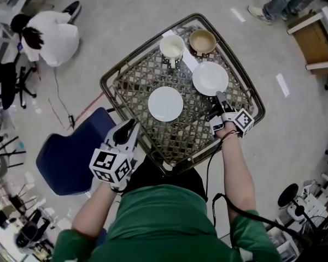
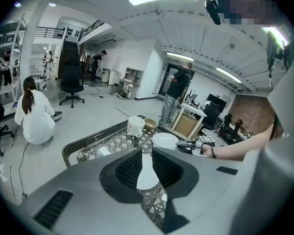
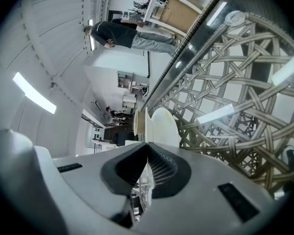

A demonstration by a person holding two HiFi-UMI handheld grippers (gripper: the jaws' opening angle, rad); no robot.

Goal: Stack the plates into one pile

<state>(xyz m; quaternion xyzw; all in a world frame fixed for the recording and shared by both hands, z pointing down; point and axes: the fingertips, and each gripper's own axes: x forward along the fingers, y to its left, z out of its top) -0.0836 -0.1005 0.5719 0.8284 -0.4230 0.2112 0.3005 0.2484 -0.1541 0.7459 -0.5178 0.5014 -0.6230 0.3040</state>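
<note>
The left gripper (image 1: 130,127) is held off the near-left edge of the table (image 1: 180,138), at 8 o'clock from the table's centre, above a blue chair (image 1: 71,157). Its jaws are parted by a narrow gap and nothing is gripped between them. One white plate (image 1: 165,103) is found lying flat at the centre of the woven tabletop, untouched. The right gripper (image 1: 220,97) is extended over the table from 4 o'clock, turned on its side. Its jaws are closed on the near rim of a second white plate (image 1: 210,78), located at 2 o'clock from the first and apart from it. The plates are not yet stacked. Beyond, a white cup (image 1: 172,46) is noted at 12 o'clock and a brown bowl (image 1: 202,41) at 1 o'clock, side by side near the far edge. A person in white (image 1: 52,34) is seen crouched on the floor at 10 o'clock.
</note>
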